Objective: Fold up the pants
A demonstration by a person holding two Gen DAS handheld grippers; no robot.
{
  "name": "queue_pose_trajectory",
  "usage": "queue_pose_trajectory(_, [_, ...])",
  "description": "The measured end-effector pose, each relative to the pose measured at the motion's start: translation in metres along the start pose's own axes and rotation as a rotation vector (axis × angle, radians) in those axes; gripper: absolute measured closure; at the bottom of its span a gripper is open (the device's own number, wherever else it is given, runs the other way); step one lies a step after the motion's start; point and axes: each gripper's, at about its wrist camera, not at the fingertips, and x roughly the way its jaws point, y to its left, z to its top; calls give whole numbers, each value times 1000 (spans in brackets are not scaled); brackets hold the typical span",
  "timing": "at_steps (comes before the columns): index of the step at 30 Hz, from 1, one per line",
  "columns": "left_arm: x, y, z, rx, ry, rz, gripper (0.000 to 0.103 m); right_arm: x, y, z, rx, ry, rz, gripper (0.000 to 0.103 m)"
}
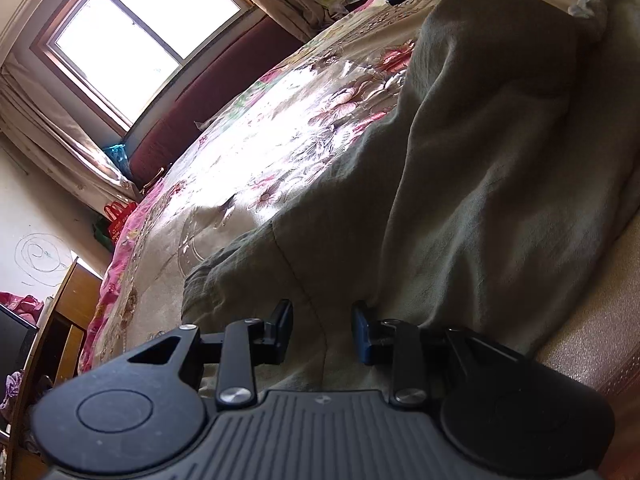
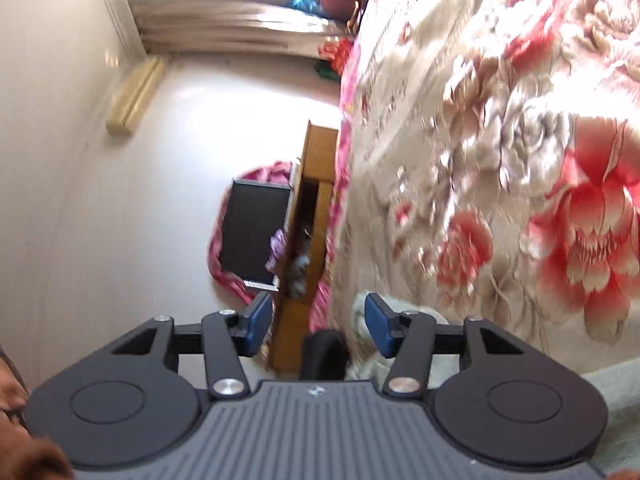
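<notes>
Closest in, the left gripper sits low at the near end of the pants, its jaws apart with a ridge of the olive-grey cloth running up between them but not pinched. Those pants lie rumpled along the bed, spread over its flowered cover, one long bulge rising toward the far end where the dark tip of what I take to be the other tool shows. The right gripper is tilted toward the bed's edge, jaws likewise apart and holding nothing, with only a scrap of pale cloth showing beside one finger; its picture is smeared, so I cannot tell how near it is to the fabric. The risk I see is a shallow bite: if the left jaws close on just that raised ridge, they may take one layer and drag the leg askew. That glossy cover looks slippery, so the whole garment could slide rather than fold, and uneven pulling would leave twisted legs.
</notes>
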Motion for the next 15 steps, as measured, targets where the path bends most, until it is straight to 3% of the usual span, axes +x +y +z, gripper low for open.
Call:
queue_pose_trajectory(1, [-1, 0, 0, 1, 0, 0, 57, 0, 0, 0, 0, 0, 0, 50])
queue_pose_trajectory(4, [0, 0, -1, -12, -3, 1, 57, -12, 21, 2, -242, 78, -334, 50])
queue_pose_trajectory(5, [0, -1, -1, -12, -3, 4, 57, -12, 21, 2, -242, 78, -334, 50])
queue_pose_trajectory(6, [1, -2, -1, -6, -3, 8, 57, -17, 26, -3, -387, 124, -533, 50])
queue_pose_trajectory(8, [0, -3, -1, 10, -5, 15, 57, -32, 29, -8, -479, 123, -703, 50])
queue_pose_trajectory(10, [0, -4, 0, 13, 0, 16, 57, -63, 34, -14, -476, 43, -777, 50])
queue_pose_trajectory(12, [2, -5, 1, 17, 4, 18, 57, -103, 37, -21, -425, -93, -848, 51])
queue_pose_trajectory(15, [3, -9, 1, 32, 9, 33, 57, -152, 33, -29, -402, -244, -1110, 52])
